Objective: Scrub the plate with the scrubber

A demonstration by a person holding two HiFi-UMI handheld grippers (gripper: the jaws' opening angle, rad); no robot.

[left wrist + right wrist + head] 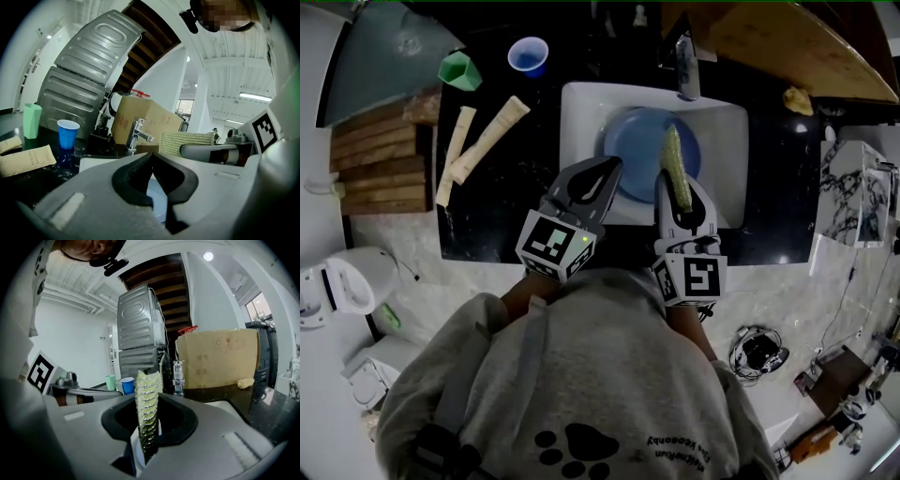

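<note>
Plate (642,155) is lying flat in the middle of the white sink (581,103), below the faucet (686,70); I am judging it stiff, smooth and likely slick once wet, so I am eyeing its near rim as the place to pin it. Right gripper (149,401) is clamping the scrubber (148,385), a light, soft, ribbed strip standing on edge over the plate's right side, while the left gripper (153,161) is hovering by the plate's near left rim, jaws together on nothing. Black counter (497,216) is looking glossy, a blue cup (528,54) and paper packets (487,136) sitting toward its left end.
</note>
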